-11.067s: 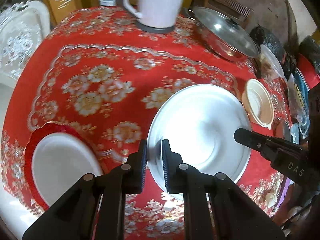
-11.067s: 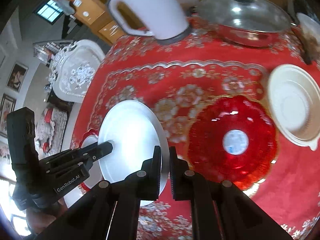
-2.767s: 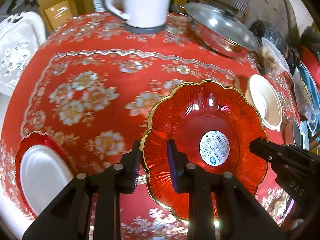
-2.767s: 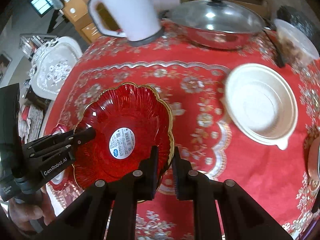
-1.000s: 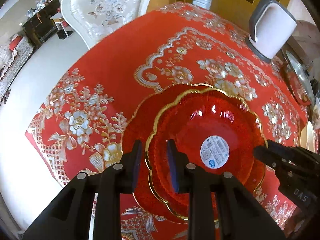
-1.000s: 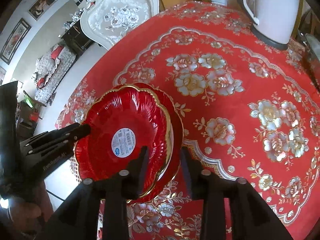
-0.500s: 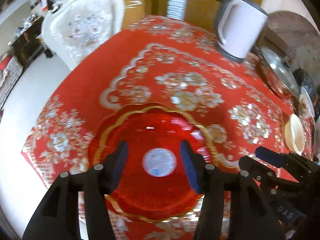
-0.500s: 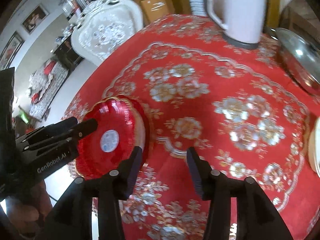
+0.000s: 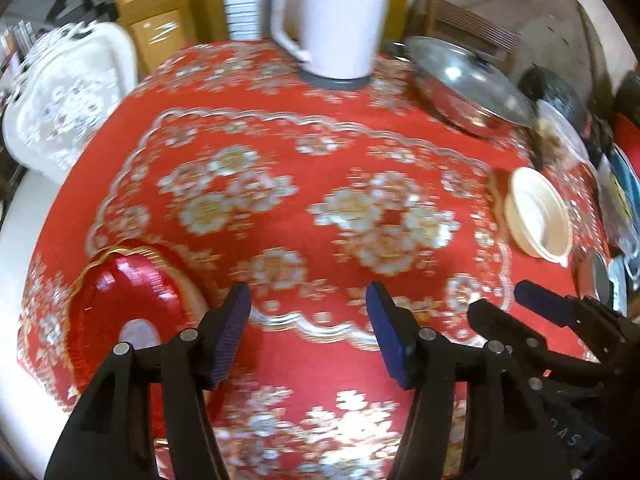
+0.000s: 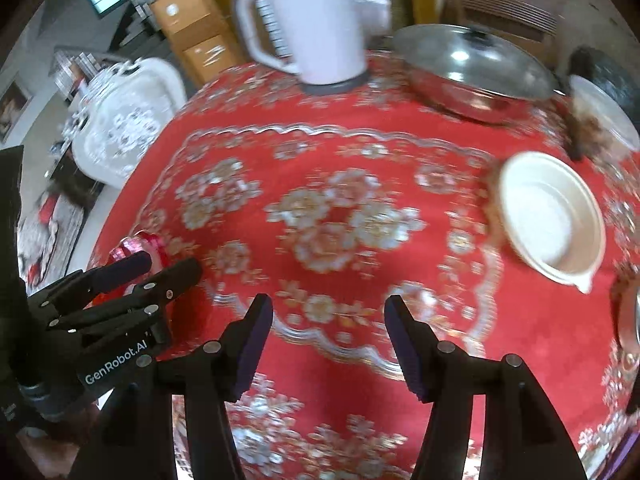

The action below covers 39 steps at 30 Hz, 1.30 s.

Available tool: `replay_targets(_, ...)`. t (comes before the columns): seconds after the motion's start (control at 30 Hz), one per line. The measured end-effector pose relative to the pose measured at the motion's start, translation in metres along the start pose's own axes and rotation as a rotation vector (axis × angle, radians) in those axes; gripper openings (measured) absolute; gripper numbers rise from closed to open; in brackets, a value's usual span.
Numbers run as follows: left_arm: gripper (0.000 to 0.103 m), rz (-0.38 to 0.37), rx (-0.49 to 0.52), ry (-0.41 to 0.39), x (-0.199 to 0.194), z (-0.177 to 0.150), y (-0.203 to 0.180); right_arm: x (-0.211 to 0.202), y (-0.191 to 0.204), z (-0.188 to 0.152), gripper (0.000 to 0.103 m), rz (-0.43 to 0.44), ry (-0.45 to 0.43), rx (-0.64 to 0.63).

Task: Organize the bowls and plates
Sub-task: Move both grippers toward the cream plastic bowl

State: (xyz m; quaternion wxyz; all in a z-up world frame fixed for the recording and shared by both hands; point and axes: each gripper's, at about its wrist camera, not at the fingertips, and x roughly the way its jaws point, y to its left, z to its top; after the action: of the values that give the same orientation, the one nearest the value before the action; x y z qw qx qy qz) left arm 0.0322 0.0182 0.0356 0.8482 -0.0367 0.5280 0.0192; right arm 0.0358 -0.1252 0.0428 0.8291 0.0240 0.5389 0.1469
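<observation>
Two grippers, both spread wide and carrying nothing. From the left wrist camera, the left gripper [image 9: 308,320] hangs over the red tablecloth [image 9: 304,160] with the red scalloped plate [image 9: 120,300] down at its left, sitting on the stack at the table's near-left edge, partly behind the left finger. The cream bowl [image 9: 538,220] lies far off to the right, near the lidded steel pan [image 9: 468,84]; the right gripper [image 9: 532,304] pokes in from the right, closer to it.

From the right wrist camera, the right gripper [image 10: 328,328] faces open cloth, and the cream bowl [image 10: 550,220] sits up and to the right of its jaws, well apart. The left gripper [image 10: 160,268] shows at the left, above the red stack's rim. So the right hand looks the nearer one for the bowl.

A second ago both were pinching the red plate over the stack; now it rests there, released, and both views have swung back toward the table's middle.
</observation>
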Motion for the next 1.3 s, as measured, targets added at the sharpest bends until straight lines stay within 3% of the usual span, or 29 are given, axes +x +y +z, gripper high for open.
replay_targets(0.6,0.059,-0.066,0.182,-0.023,-0.001,0.018,-0.128,-0.039,-0.118,-0.019,0.061,-0.08,-0.053,0.207)
replay_targets(1.3,0.059,-0.125,0.282,-0.035,0.0,0.042,-0.21,-0.068,-0.188,-0.018,0.062,-0.137,-0.098,0.303)
